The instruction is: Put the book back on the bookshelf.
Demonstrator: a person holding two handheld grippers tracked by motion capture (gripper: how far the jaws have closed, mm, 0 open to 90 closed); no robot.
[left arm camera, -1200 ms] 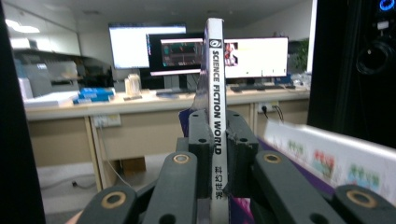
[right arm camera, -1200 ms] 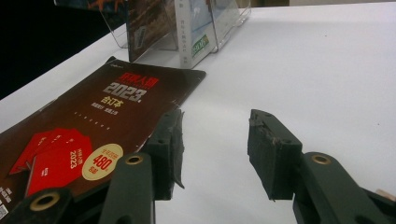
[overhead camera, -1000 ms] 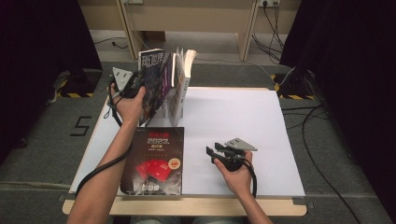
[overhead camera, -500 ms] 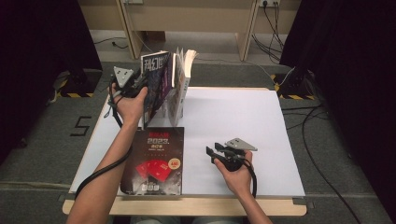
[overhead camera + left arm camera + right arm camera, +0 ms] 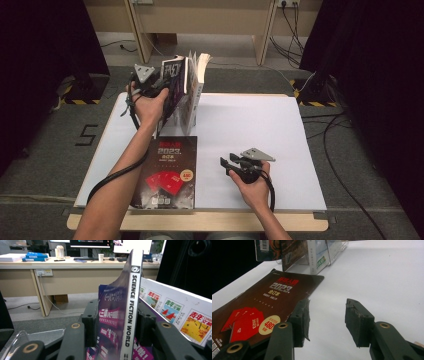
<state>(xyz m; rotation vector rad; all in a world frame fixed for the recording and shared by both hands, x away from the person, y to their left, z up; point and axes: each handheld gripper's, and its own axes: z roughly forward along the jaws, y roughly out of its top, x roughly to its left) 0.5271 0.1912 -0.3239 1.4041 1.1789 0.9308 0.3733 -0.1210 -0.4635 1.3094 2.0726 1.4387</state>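
Observation:
A purple magazine (image 5: 173, 80) marked "Science Fiction World" (image 5: 130, 307) stands nearly upright at the table's back left. My left gripper (image 5: 161, 84) (image 5: 115, 323) is shut on its spine. It leans against other books (image 5: 192, 92) in a clear rack; a white one with colourful covers (image 5: 175, 312) is beside it. A dark book printed "2023" (image 5: 170, 170) (image 5: 269, 302) lies flat near the front edge. My right gripper (image 5: 227, 164) (image 5: 327, 322) rests on the white table (image 5: 260, 125) just right of that book, open, with nothing between its jaws.
The clear book rack (image 5: 329, 252) stands at the back left of the table. Black curtains hang at both sides, and cables (image 5: 340, 145) lie on the floor to the right. A wooden desk (image 5: 50, 277) stands beyond the table.
My left gripper has carried the magazine a little to the right and up, closer against the racked books. The right gripper has stayed put.

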